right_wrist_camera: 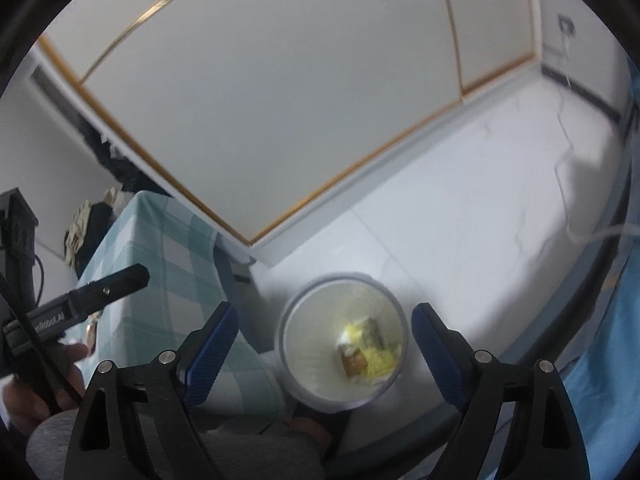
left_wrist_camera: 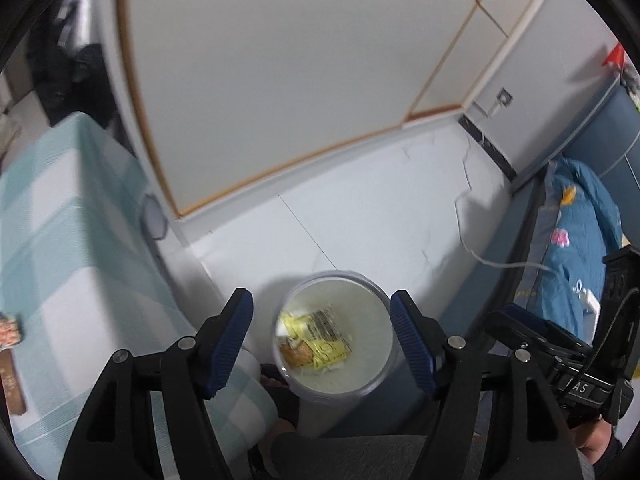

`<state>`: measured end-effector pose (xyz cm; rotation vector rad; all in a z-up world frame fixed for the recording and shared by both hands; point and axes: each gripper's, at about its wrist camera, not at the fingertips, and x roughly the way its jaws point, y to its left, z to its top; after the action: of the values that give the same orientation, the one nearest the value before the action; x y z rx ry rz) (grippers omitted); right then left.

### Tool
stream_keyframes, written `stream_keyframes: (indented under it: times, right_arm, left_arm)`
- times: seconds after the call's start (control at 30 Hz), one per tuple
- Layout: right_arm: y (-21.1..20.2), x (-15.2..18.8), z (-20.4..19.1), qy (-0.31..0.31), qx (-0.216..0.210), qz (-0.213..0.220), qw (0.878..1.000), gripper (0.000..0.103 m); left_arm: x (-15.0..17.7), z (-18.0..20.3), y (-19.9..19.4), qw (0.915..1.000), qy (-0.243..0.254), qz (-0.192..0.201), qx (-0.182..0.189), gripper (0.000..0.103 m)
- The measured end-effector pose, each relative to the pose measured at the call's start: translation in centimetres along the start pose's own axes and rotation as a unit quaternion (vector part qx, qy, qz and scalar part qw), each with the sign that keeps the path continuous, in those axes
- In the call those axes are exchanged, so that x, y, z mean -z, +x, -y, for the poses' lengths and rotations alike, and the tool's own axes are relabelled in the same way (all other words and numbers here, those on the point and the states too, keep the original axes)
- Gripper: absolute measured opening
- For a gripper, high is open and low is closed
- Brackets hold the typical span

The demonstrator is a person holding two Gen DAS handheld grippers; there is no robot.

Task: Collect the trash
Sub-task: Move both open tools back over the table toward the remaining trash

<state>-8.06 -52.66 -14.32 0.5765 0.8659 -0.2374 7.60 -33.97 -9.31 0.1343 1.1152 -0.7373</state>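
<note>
A white round trash bin [left_wrist_camera: 376,312] stands on the pale floor beside the table; it also shows in the right wrist view [right_wrist_camera: 312,336]. Inside it lie yellow wrappers [left_wrist_camera: 316,340] and a brown scrap; they show blurred in the right wrist view [right_wrist_camera: 368,350]. My left gripper [left_wrist_camera: 322,340] is open and empty, held above the bin, its blue pads [left_wrist_camera: 236,340] either side of the rim. My right gripper [right_wrist_camera: 326,354] is open and empty, also above the bin. The right gripper's body [left_wrist_camera: 560,360] shows at right in the left wrist view; the left gripper's body [right_wrist_camera: 80,300] shows at left in the right wrist view.
A table with a pale green checked cloth [left_wrist_camera: 60,260] stands left of the bin [right_wrist_camera: 160,248]. A white wall panel with a gold trim [left_wrist_camera: 280,80] rises behind. A blue patterned fabric [left_wrist_camera: 576,240] and a white cable [left_wrist_camera: 492,260] lie at right. My legs are below.
</note>
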Motion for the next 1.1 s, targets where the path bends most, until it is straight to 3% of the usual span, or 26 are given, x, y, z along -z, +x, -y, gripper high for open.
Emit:
stream_keyframes:
  times: [0.17,0.4,0.53,0.7,1.1]
  right_arm:
    - [-3.0,-1.0,-2.8,-0.034,-0.007,0.037,0.999,0.09]
    - [-7.4,-1.7,-7.9,-0.083,-0.018,0.106,0.991,0.095]
    - [-9.6,-1.8,-11.6,-0.122,-0.023,0.14,0.982,0.096]
    - [-11.7,-1.2,-16.6,-0.165,-0.058,0.182,0.968,0.101]
    - [-10.4,1.9,-28.2,-0.243,-0.158,0.156,0.944,0.101]
  left_arm:
    - [0.4,-1.5,-3.7,0.9987,-0.027,0.04,-0.02,0.068]
    - [1.4,-4.3,-9.5,0.9906,-0.057,0.115,-0.047,0.068]
    - [2.4,-5.9,-12.2,0.9842,-0.07,0.149,-0.065,0.068]
    - [4.0,-8.3,-15.7,0.9741,-0.088,0.189,-0.088,0.068]
    - [8.3,-15.0,-22.1,0.9467,-0.152,0.245,-0.144,0.069]
